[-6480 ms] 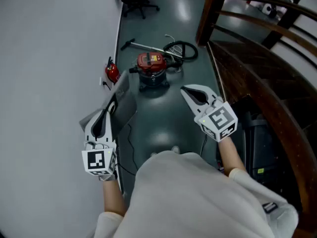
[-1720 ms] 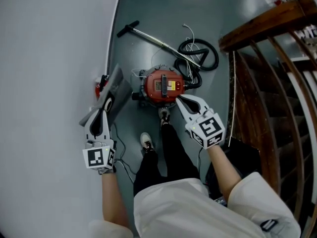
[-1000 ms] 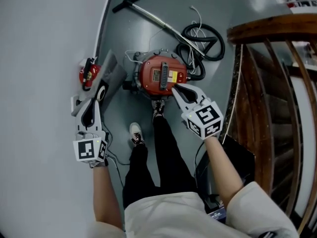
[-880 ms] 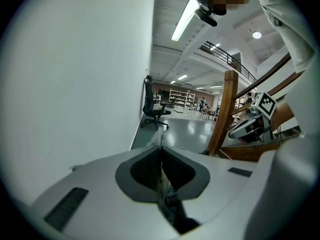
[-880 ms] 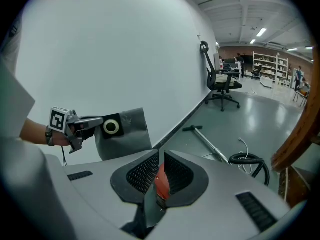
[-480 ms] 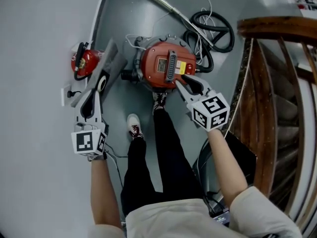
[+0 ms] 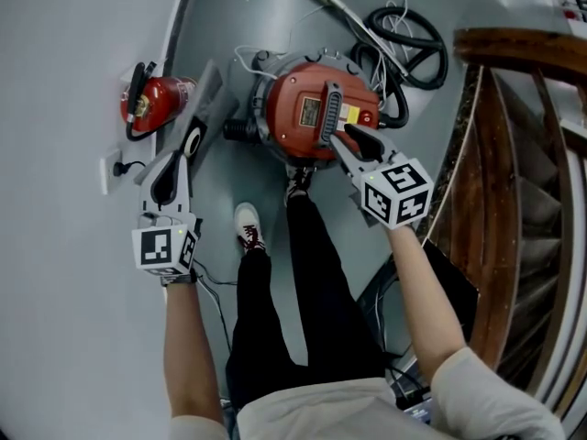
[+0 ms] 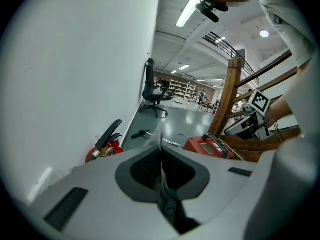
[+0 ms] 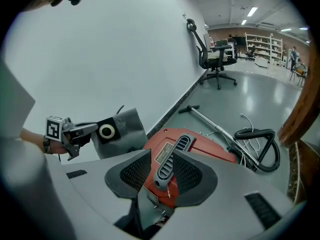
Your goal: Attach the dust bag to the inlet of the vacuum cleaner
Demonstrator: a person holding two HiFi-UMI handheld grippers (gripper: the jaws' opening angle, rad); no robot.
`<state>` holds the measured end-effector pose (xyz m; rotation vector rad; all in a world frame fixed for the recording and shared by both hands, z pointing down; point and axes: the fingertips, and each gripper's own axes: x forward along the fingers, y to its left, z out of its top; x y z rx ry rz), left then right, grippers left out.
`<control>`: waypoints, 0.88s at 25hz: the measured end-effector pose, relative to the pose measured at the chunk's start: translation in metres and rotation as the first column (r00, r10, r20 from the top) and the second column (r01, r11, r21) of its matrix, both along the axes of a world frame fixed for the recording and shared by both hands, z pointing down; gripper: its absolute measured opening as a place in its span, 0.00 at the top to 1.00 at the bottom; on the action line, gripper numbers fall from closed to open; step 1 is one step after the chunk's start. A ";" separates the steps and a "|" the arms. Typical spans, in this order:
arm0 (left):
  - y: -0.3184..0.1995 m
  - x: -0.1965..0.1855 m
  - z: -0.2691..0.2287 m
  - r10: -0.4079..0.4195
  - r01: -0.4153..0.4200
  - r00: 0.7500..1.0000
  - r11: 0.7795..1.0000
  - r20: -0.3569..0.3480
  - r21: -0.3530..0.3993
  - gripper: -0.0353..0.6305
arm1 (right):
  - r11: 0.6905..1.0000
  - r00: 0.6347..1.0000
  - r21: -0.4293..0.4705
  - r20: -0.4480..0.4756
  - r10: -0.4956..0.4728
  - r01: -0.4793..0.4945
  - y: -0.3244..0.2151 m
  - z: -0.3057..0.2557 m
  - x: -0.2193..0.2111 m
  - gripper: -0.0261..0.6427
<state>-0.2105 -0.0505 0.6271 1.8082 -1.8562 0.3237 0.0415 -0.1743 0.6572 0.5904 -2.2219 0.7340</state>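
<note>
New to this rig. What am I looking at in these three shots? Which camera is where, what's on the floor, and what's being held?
There is no robot here: a person stands holding a two-jaw gripper in each hand. The head view comes from a camera on the person's head, looking steeply down at the floor. The other two cameras ride on the grippers and look along their jaws.

On the floor are a red vacuum cleaner, a coiled hose beside it, and a fire extinguisher by the wall.

The left gripper is shut on a grey dust bag, pinching its thin edge. The right gripper is open. Its jaws have just been opening, and the vacuum's grey handle lines up between them, with neither pad pressing on it.
</note>
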 end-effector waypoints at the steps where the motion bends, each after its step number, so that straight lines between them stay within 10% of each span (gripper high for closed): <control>1: -0.001 0.000 0.006 0.002 -0.002 1.000 1.000 -0.002 -0.004 0.91 | 1.000 1.000 -0.004 -0.001 0.004 -0.004 0.000 0.005 0.001 0.76; 22: -0.014 0.020 0.103 0.023 -0.030 0.997 0.996 -0.073 -0.090 0.92 | 0.996 0.997 -0.056 0.034 0.072 -0.070 0.000 0.044 0.006 0.76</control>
